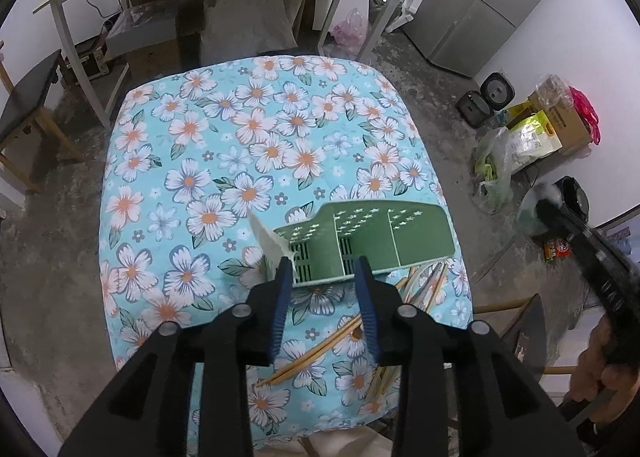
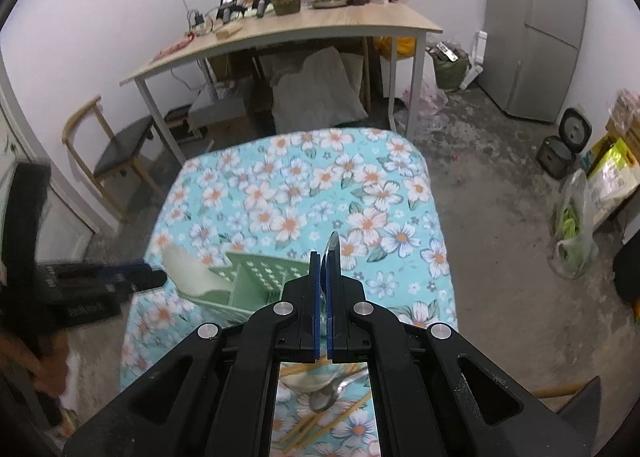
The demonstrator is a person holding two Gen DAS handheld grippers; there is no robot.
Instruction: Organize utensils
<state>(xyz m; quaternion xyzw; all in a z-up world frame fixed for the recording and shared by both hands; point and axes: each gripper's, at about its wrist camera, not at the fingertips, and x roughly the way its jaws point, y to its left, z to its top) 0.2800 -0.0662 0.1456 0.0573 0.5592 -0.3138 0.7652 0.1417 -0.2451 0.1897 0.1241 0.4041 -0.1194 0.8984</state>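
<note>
A green slotted utensil holder with compartments lies on the floral cloth; it also shows in the right wrist view. A white spoon sits in its left compartment, also in the right wrist view. My left gripper is open, just in front of the holder, empty. My right gripper is shut on a metal spoon, held above the holder's right end. Wooden chopsticks and a metal spoon lie on the cloth below.
The floral-cloth table has open cloth beyond the holder. A wooden desk with clutter stands behind. A chair is at the left, a grey fridge at the right, bags on the floor.
</note>
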